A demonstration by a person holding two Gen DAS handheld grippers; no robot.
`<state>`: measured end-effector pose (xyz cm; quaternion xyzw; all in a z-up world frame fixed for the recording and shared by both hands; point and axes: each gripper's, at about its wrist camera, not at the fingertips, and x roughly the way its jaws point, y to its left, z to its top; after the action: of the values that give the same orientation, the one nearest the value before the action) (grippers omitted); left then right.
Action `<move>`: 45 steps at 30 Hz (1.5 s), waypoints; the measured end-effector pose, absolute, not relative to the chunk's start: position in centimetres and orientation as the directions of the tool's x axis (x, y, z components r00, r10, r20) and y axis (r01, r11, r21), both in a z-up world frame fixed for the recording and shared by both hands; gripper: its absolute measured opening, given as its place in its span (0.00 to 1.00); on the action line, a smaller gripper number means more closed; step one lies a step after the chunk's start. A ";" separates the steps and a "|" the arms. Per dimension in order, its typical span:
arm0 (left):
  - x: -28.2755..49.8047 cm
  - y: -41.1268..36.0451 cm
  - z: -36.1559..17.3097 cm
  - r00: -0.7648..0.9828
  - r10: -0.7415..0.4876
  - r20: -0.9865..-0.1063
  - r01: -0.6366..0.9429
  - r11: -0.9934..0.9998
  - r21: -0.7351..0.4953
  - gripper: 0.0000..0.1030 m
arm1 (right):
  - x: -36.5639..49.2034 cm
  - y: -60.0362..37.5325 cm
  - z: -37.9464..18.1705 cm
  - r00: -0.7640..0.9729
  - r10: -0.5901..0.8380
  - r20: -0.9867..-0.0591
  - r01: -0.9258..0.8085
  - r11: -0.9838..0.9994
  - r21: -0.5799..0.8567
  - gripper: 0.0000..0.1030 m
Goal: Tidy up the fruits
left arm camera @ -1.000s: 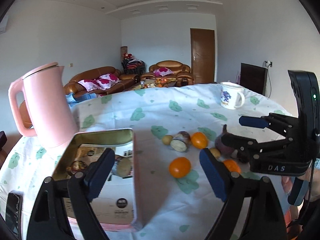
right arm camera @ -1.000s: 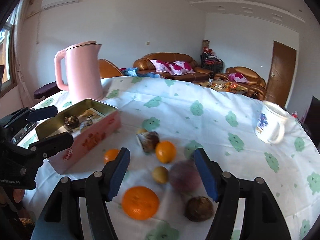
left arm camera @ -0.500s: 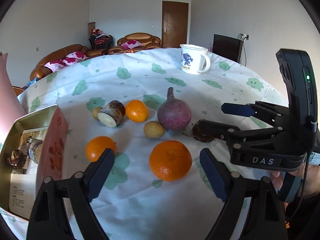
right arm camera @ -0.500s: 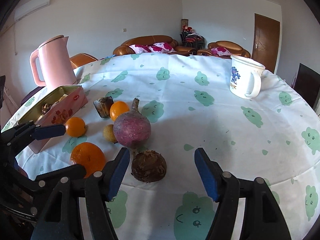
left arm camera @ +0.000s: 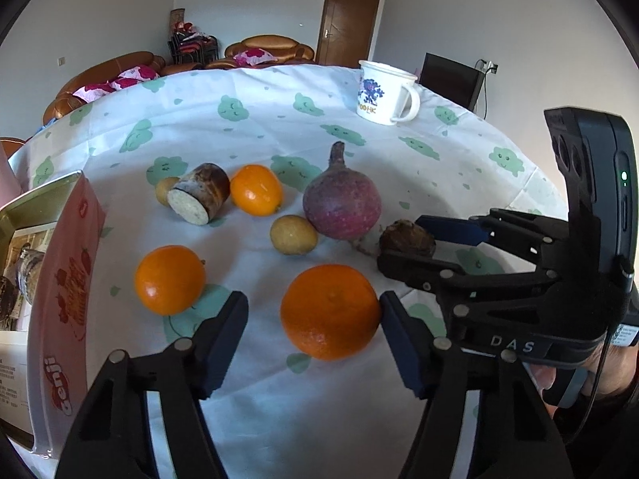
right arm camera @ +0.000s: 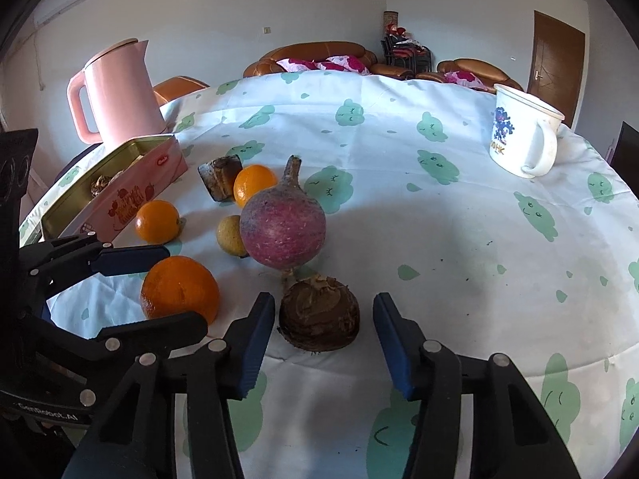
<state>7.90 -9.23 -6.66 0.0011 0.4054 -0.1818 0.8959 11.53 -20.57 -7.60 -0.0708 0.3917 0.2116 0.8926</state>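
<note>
On the counter [left arm camera: 279, 419], the left gripper [left arm camera: 313, 311] is bracketing a large orange [left arm camera: 329, 311], its jaws having just been closing, one pad touching the fruit, the other apart. Beside it, the right gripper [right arm camera: 323, 331] is closing around a brown root [right arm camera: 318, 319], not yet pressing it.

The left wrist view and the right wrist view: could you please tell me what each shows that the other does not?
Only the left wrist view shows the cut pale face of the brown root piece and the person's hand. Only the right wrist view shows the pink kettle. Both show the large orange, the purple radish, the white mug and the pink tin.
</note>
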 end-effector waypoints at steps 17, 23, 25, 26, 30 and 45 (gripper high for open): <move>7.3 -8.4 -6.2 0.628 -0.374 -0.683 0.336 0.921 -0.196 0.48 | 10.5 -20.6 -7.1 0.630 0.362 -0.688 -0.463 0.885 0.042 0.41; 6.9 -8.2 -5.8 0.657 -0.372 -0.656 0.332 0.924 -0.191 0.48 | 9.8 -20.8 -6.6 0.653 0.396 -0.646 -0.482 0.875 0.049 0.41; 6.8 -8.1 -5.6 0.667 -0.371 -0.646 0.331 0.924 -0.189 0.48 | 9.7 -20.8 -6.5 0.657 0.403 -0.637 -0.486 0.872 0.050 0.41; 6.7 -8.1 -5.6 0.673 -0.369 -0.641 0.328 0.926 -0.189 0.48 | 9.6 -20.8 -6.4 0.660 0.409 -0.630 -0.490 0.870 0.051 0.41; 6.5 -7.8 -5.4 0.692 -0.364 -0.624 0.320 0.929 -0.187 0.48 | 9.1 -21.0 -6.2 0.671 0.424 -0.608 -0.498 0.865 0.053 0.41; 5.4 -7.1 -4.6 0.756 -0.340 -0.559 0.292 0.940 -0.177 0.48 | 8.0 -21.3 -5.6 0.711 0.445 -0.545 -0.511 0.859 0.035 0.41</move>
<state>5.42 -7.12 -4.64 -0.0395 0.3056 -0.1686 0.9363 7.96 -21.25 -5.63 -0.0594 0.2785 0.2589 0.9230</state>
